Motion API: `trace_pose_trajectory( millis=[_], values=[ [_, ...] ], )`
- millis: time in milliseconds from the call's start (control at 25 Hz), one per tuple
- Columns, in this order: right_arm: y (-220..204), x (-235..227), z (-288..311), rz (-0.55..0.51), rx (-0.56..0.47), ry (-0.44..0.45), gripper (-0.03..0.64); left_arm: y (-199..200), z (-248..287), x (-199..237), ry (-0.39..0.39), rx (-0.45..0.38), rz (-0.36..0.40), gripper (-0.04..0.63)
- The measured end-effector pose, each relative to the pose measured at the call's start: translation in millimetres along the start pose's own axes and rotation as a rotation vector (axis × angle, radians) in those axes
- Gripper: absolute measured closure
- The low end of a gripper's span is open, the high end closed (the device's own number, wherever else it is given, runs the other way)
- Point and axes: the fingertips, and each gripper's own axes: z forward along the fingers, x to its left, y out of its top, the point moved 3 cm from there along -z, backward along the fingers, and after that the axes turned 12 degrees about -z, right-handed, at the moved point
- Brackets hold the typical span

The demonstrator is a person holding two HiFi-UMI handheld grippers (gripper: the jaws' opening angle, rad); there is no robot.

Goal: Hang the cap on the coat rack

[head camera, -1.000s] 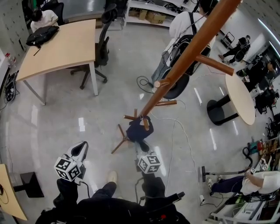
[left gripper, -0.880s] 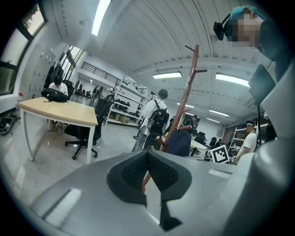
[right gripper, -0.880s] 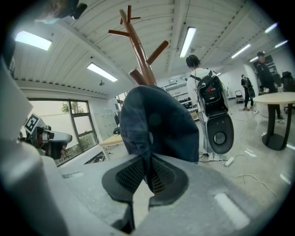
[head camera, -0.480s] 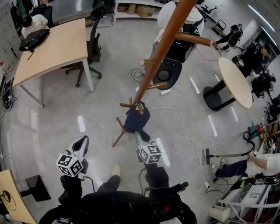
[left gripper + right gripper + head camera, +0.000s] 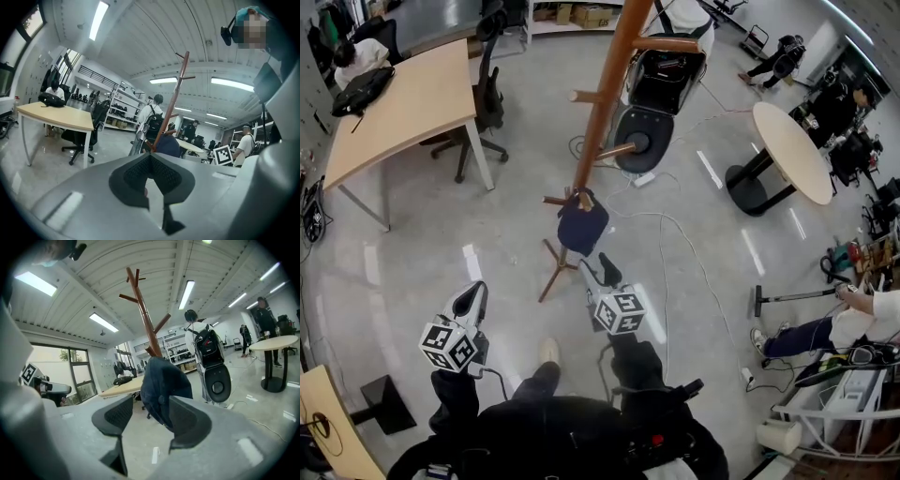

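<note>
A dark navy cap [image 5: 583, 225] hangs on a low peg of the brown wooden coat rack [image 5: 605, 89], whose pole leans across the head view. My right gripper [image 5: 595, 269] sits just below the cap with its jaws opening; the pads do not press on anything. In the right gripper view the cap [image 5: 164, 383] hangs from the rack [image 5: 144, 317] just ahead of my right gripper [image 5: 150, 404], its lower edge dipping between the jaw tips. My left gripper [image 5: 472, 292] is held low at the left, away from the rack. Nothing is in my left gripper [image 5: 151, 157], which is shut.
A wooden desk [image 5: 394, 103] and an office chair [image 5: 483, 94] stand at the left. A person with a black backpack [image 5: 661, 70] is behind the rack. A round table [image 5: 792, 141] is at the right. Cables [image 5: 675, 244] trail over the floor near the rack's feet [image 5: 551, 277].
The right gripper's jaws have gone from shut on the cap to open and have drawn back a little. The cap stays on the peg. The left gripper has hardly moved.
</note>
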Motion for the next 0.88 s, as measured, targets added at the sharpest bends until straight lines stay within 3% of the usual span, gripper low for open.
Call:
trace_pose_trajectory(
  millis=[200, 520, 720, 880],
  values=[
    [3.5, 2.7, -12.5, -0.005, -0.003, -0.01, 0.331, -3.5, -9.2, -9.0, -0.004, -0.004, 0.0, 0.593],
    [6.4, 8.1, -35.4, -0.014, -0.019, -0.008, 0.325, -10.9, -19.9, -26.2, -0.021, -0.013, 0.014, 0.593],
    [7.4, 9.3, -59.5, -0.024, -0.026, -0.003, 0.418, -17.6, -24.3, -44.1, -0.039, -0.011, 0.03, 0.593],
    [10.8, 9.0, -84.8, -0.023, -0.029, 0.008, 0.612, -23.6, -28.0, -61.6, -0.054, -0.007, 0.041, 0.593]
  ],
)
